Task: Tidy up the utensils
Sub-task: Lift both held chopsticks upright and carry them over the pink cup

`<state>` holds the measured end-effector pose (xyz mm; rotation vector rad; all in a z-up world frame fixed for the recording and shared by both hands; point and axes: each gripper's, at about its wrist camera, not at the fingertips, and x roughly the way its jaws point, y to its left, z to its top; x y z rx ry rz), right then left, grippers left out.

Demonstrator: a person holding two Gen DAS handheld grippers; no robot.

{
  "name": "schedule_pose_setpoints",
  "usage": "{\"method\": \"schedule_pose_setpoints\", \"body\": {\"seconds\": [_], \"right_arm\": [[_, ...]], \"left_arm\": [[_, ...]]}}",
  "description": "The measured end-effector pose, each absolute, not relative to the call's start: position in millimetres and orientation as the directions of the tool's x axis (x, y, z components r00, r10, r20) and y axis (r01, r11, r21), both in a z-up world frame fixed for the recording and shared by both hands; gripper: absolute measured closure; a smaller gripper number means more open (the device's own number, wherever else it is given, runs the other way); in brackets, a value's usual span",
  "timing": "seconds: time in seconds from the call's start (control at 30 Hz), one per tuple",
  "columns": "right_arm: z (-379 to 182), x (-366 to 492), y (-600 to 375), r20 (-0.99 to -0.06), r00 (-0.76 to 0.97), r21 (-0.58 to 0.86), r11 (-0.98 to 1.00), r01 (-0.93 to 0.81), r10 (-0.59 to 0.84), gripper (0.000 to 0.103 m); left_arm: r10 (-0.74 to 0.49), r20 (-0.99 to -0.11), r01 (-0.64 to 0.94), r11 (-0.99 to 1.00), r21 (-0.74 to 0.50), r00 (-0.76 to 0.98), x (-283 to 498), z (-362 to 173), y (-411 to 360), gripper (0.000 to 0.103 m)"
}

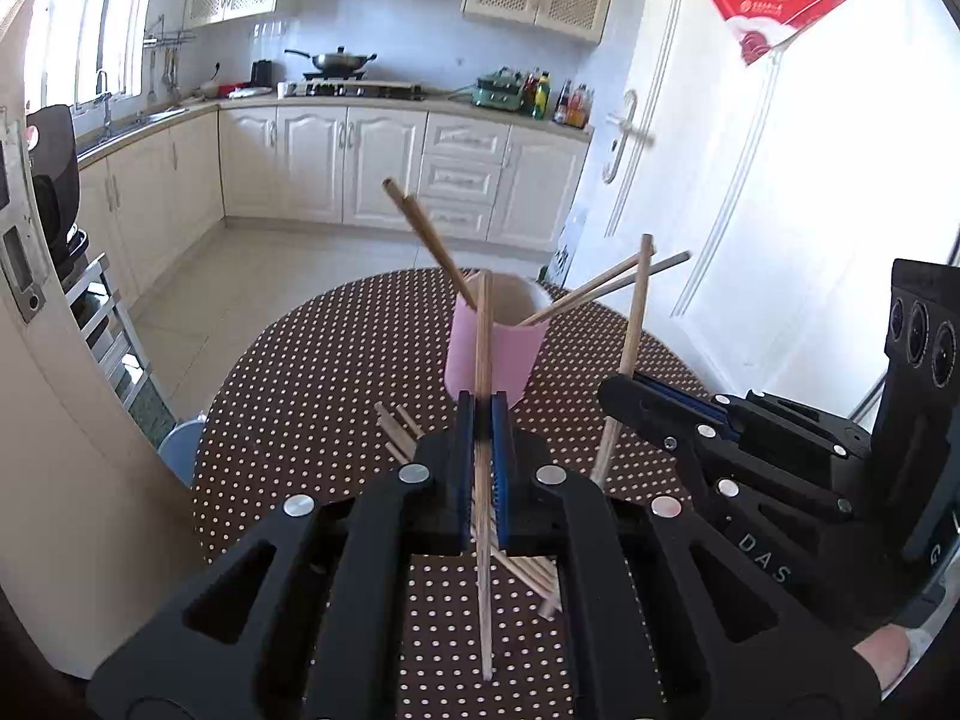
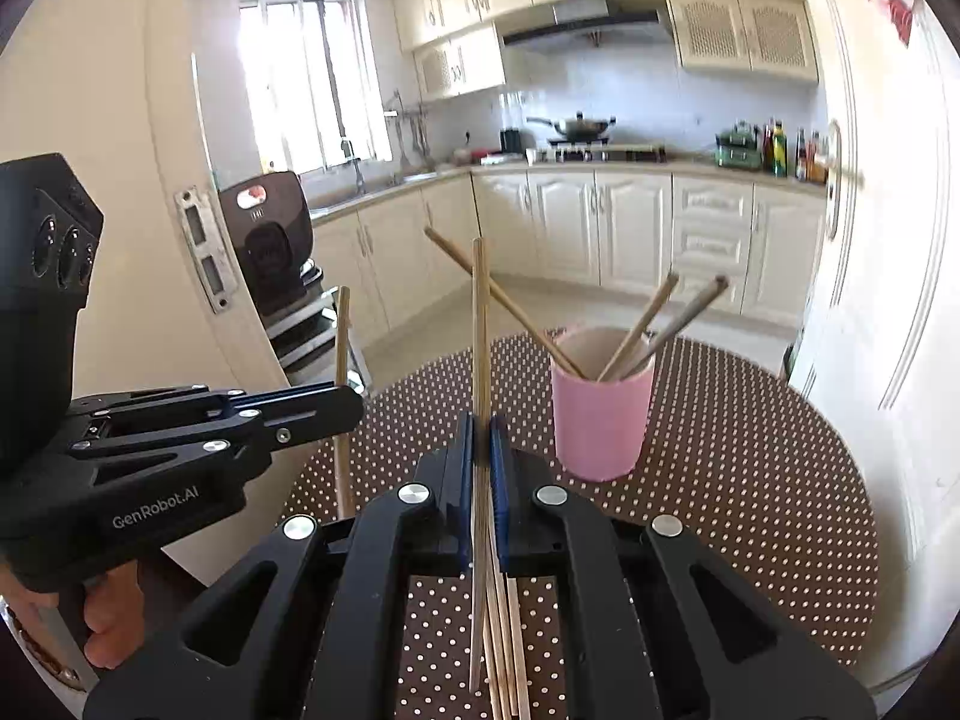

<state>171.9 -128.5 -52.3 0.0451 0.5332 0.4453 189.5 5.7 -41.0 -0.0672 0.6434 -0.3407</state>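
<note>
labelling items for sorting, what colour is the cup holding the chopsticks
Pink outside, pale inside. The cup shows best in the right wrist view, standing on the dotted tablecloth.

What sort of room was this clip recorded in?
A home kitchen, most likely: cream cabinets run along the counter, a wok sits on the stove under a range hood, and sauce bottles stand nearby.

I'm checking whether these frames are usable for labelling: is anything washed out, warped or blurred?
Left wrist view: the door at right is blown out by strong light, and fisheye bends the cabinets; the pink cup and the chopstick in the left gripper stay sharp. Right wrist view: the window glares white, the edges curve, and the right gripper is crisp.
</note>
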Motion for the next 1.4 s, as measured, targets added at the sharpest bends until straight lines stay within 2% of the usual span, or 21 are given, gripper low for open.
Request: {"method": "schedule_pose_setpoints", "body": {"seconds": [0.4, 0.77, 0.97, 1.1, 1.4], "right_arm": [[-34.5, 158.4, -125.6, -0.377, 0.831, 0.132, 0.911, -0.390, 0.410, 0.099], [0.8, 158.7, -135.6, -0.165, 0.935, 0.091, 0.948, -0.304, 0.315, 0.099], [12.1, 173.8, -133.0, -0.087, 0.955, 0.071, 0.958, -0.276, 0.282, 0.099], [9.3, 185.8, -135.6, -0.034, 0.969, 0.074, 0.967, -0.242, 0.245, 0.099], [-2.1, 217.4, -137.3, 0.012, 0.984, 0.077, 0.981, -0.178, 0.177, 0.099]], "left_arm": [[-0.353, -0.467, 0.301, 0.935, -0.185, 0.810, 172.9, -14.9, 10.1, 0.097], [-0.389, -0.358, 0.338, 0.920, -0.197, 0.849, 189.0, 28.9, -3.8, 0.097], [-0.373, -0.271, 0.338, 0.926, -0.168, 0.887, 203.4, 50.9, -12.6, 0.097], [-0.353, -0.250, 0.320, 0.933, -0.164, 0.902, 216.6, 54.0, -15.6, 0.097], [-0.306, -0.184, 0.264, 0.939, -0.222, 0.934, 243.8, 53.1, -8.1, 0.097]]}}
